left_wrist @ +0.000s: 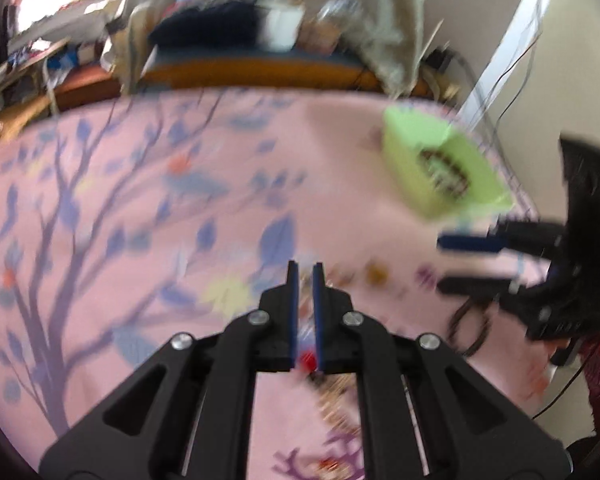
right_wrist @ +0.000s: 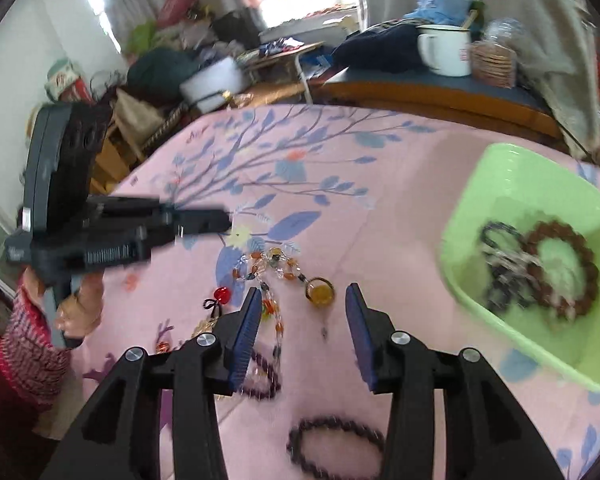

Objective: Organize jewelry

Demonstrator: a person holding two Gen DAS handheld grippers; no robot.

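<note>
Now | left claw (left_wrist: 305,276) tilted down, closed, empty | right claw (right_wrist: 302,300) tilted down, spread over bracelets (right_wrist: 276,272)

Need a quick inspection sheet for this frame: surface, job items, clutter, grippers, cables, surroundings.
Surface: pink bedspread with a blue tree print, no bare table seen.
Job's things: green tray holds a brown bead bracelet and a dark beaded piece; a multicolour bead strand, an amber ring, a red bead charm and a dark bead bracelet lie loose on the spread.
Clutter: nothing seen on the spread apart from jewelry.
Grippers: left gripper nearly shut, nothing clearly between its pads; right gripper open, empty, above the loose pieces.
Cables: dark cable beside the right gripper.
Surroundings: white enamel mug, stacked crackers, crowded room behind.
</note>
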